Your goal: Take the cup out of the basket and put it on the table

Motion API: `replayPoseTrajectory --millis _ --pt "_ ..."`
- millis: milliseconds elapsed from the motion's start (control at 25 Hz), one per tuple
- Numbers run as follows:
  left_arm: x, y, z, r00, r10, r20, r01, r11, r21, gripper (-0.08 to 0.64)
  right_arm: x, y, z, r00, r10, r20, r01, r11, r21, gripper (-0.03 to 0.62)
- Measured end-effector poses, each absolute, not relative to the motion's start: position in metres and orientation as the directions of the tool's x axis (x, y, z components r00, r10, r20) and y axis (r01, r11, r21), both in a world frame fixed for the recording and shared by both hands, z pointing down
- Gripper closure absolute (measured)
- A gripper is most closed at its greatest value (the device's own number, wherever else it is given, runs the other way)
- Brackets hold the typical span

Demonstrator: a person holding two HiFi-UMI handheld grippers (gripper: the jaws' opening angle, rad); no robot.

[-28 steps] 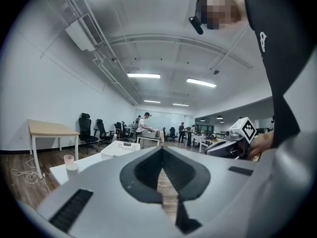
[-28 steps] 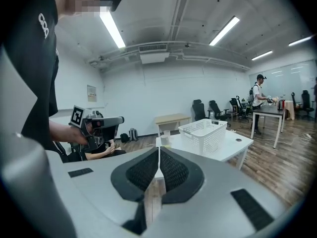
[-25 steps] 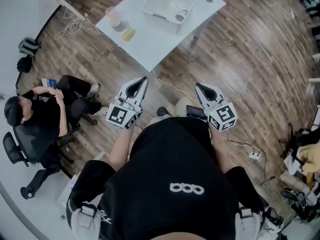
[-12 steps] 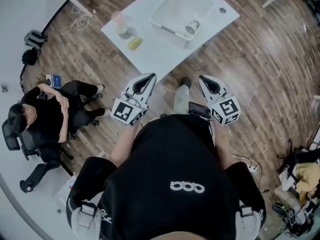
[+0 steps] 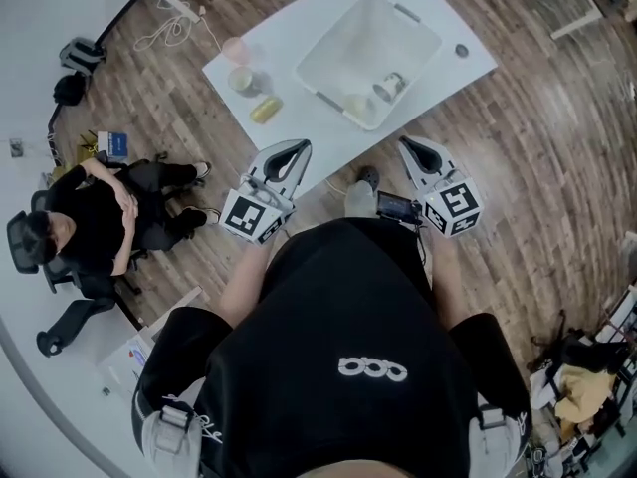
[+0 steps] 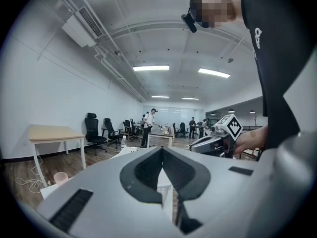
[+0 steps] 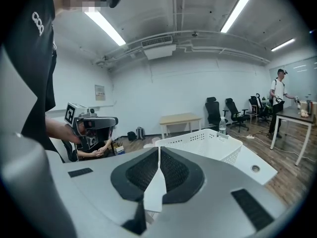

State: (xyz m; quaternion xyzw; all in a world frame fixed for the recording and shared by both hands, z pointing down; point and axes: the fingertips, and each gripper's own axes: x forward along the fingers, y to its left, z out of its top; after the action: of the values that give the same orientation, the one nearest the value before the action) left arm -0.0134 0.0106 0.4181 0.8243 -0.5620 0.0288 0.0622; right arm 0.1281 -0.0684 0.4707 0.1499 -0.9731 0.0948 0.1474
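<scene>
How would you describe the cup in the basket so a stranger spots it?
On the white table stands a white basket. The cup lies inside it, near its closer wall. The pink cup, by contrast, stands outside on the tabletop.

Operator: black short-sleeved T-shirt, white looped logo on chest; left gripper and right gripper pale grey, dark jaw linings, black-and-white marker cube on each.
</scene>
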Motion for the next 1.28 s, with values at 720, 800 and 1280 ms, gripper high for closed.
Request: replayPoseTrajectory --millis 720,800,1280 --pt "-0.063 -0.046 0.429 0.323 -0.937 0.131 -0.946 -0.314 0.08 0.552 0.074 -0.136 0.488 -0.916 -0.187 0.355 -0.261 0.95 -0.172 0.566" --pt "-0.075 -0.045 0.429 0.339 -0.932 0.128 -0.94 -0.33 0.085 0.552 0.061 -0.133 0.488 -0.913 -0.195 0.36 -0.27 0.947 -0.172 0.566" --pt "-0.119 -0.051 0.439 0.386 -0.913 0.128 -0.921 -0.374 0.108 0.552 0.018 -0.133 0.505 -0.877 -0.189 0.441 -0.272 0.953 -0.131 0.566"
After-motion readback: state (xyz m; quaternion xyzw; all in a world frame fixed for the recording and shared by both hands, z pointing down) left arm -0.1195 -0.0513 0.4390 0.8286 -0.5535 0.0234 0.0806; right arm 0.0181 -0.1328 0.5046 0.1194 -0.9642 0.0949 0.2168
